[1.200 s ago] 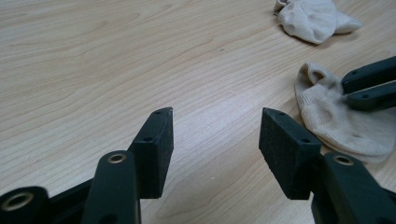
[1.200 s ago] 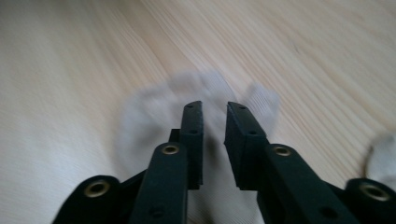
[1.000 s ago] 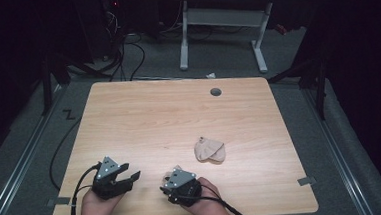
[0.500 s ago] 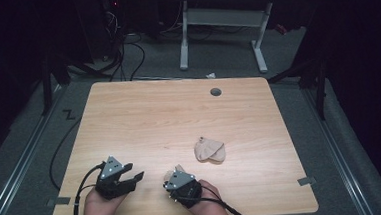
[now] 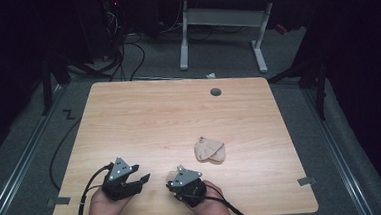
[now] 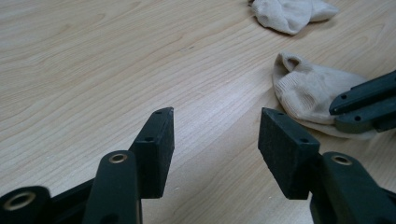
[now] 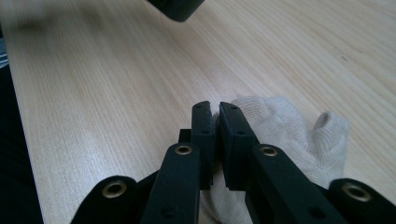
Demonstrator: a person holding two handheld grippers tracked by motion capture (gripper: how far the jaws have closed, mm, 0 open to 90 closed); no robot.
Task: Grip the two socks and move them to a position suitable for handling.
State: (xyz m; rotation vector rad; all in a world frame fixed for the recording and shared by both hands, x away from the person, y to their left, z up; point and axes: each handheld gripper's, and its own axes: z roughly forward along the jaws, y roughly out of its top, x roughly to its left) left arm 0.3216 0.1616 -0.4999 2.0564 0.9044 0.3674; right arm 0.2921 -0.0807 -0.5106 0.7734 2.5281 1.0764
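The left claw (image 5: 144, 179) is hanging wide and empty, having edged nearer its partner. The right claw (image 7: 215, 122) is still pinching one sock (image 7: 285, 126) against the worktop (image 5: 179, 118); the other sock (image 5: 210, 150) is lying farther right, suggesting pairing.

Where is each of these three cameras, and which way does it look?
High view: above the table's near edge, looking forward and down; both hands, left gripper, right gripper.
Left gripper view: between open jaws, across the tabletop.
Right gripper view: along jaws shut on the near sock.
Shared: both gripper views show the near sock.
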